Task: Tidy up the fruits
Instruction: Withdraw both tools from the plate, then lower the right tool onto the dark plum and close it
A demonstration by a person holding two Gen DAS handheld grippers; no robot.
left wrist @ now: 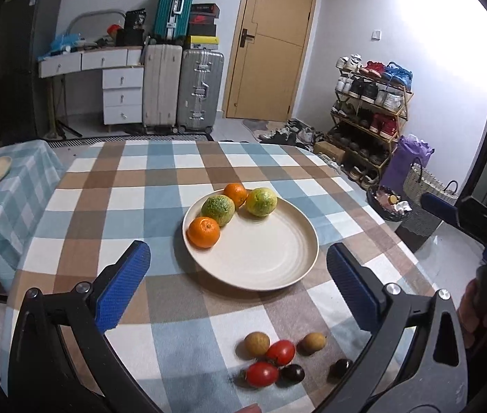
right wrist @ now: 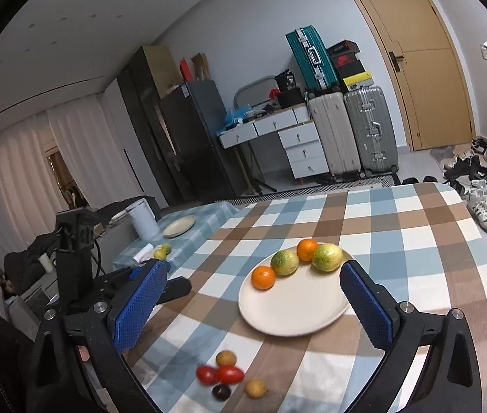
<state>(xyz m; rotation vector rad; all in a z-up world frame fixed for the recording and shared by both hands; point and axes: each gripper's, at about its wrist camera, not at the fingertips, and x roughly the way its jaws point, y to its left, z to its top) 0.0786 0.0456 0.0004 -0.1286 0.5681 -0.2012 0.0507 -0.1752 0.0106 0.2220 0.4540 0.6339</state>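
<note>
Cream plate (left wrist: pixel 298 251) holds orange and green-yellow fruits (left wrist: pixel 218 209) on blue-brown-white checked tablecloth (left wrist: pixel 133 186).

Plate (right wrist: pixel 291 313): four citrus fruits along its far rim
Bench (right wrist: pixel 398 241): small loose fruits (checkered cloth)
Right tool (right wrist: pixel 254 296): jaws apart, empty

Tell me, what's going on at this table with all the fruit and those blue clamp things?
A person holds a two-finger gripper in each hand to sort fruit. Right now the left gripper and the right gripper both hover open and hold nothing. A cream plate on the checked tablecloth already carries two oranges and two green-yellow citrus fruits. Near the table's front edge, small loose fruits wait: two red tomatoes, brownish round ones and dark ones.
</note>
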